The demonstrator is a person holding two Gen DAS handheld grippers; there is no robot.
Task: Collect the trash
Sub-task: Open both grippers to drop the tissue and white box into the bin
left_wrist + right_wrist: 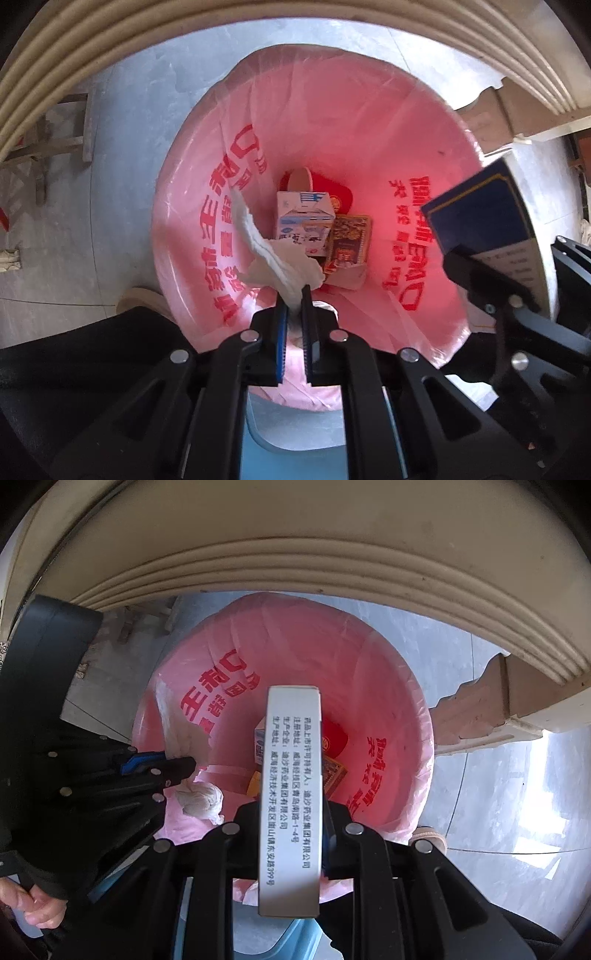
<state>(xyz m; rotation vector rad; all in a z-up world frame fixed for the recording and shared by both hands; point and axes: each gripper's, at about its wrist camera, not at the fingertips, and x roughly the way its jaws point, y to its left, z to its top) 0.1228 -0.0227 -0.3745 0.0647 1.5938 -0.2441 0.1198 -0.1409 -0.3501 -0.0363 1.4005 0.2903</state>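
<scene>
over the pink-lined bin (369, 122), the left gripper (294, 295) pinched a tissue (269, 254) and the right gripper (290, 808) clamped a box (290, 794), the drop-off step, likely needing both released.

Pink liner, red lettering, mixed trash colours

I see a pink bin bag (332, 110) printed with red characters, a white tissue (280, 266), a white-and-blue carton (303, 221), and a dark blue box (476, 210) whose white side carries black text.
</scene>
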